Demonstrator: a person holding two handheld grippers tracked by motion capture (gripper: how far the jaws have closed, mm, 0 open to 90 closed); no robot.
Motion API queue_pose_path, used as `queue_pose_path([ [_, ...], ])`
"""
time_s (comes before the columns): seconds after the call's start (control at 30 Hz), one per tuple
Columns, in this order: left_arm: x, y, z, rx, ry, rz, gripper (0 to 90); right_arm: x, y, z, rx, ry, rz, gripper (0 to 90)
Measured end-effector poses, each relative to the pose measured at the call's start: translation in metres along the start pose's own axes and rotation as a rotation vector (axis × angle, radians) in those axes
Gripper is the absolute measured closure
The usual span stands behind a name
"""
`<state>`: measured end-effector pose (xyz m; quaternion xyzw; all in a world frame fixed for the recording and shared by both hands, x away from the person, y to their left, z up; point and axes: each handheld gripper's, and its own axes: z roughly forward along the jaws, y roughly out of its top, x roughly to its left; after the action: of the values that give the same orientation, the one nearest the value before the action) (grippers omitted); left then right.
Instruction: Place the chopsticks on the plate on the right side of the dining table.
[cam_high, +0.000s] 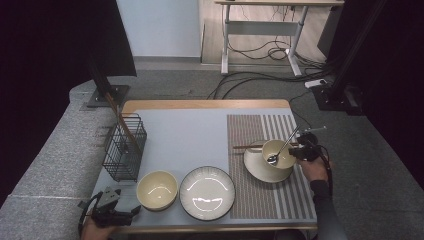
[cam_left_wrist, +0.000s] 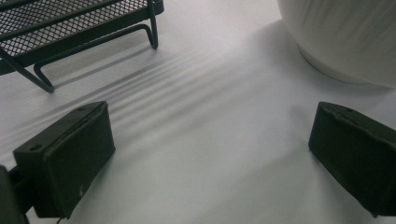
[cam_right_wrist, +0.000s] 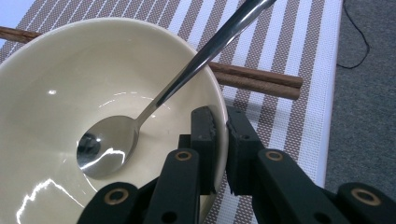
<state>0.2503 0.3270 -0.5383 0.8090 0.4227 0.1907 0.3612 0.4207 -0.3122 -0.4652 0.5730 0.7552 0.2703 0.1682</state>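
Note:
A small cream bowl (cam_high: 286, 161) sits on a white saucer (cam_high: 259, 170) on the striped placemat (cam_high: 260, 200). A steel spoon (cam_high: 280, 150) leans in it, handle pointing up and to the right. My right gripper (cam_high: 298, 152) is at the bowl's right side. In the right gripper view the gripper (cam_right_wrist: 220, 116) is shut on the bowl (cam_right_wrist: 70, 84) at its rim, one jaw inside and one outside, beside the spoon (cam_right_wrist: 107, 147). My left gripper (cam_high: 125, 210) hovers open at the table's front left corner. Its jaws (cam_left_wrist: 210, 121) stand wide apart over bare mat.
Wooden chopsticks (cam_high: 247, 146) lie on the placemat behind the saucer. A dark-rimmed plate (cam_high: 207, 192) and a second cream bowl (cam_high: 156, 190) stand at the front. A black wire basket (cam_high: 124, 147) holding sticks stands at the left. The table edge is just right of the placemat.

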Motion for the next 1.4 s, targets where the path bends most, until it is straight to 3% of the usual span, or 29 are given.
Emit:
queue_pose_path([
  [0.7, 0.000, 0.000, 0.000, 0.000, 0.000, 0.000, 0.0, 0.021, 0.011, 0.010, 0.003, 0.040, -0.030, 83.4],
  [1.23, 0.000, 0.000, 0.000, 0.000, -0.001, 0.000, 0.0, 0.028, 0.016, 0.013, 0.007, 0.051, -0.045, 82.9],
  [1.4, 0.000, 0.000, 0.000, 0.000, -0.001, 0.000, 0.0, 0.023, 0.017, 0.002, -0.021, 0.070, -0.045, 69.1],
])
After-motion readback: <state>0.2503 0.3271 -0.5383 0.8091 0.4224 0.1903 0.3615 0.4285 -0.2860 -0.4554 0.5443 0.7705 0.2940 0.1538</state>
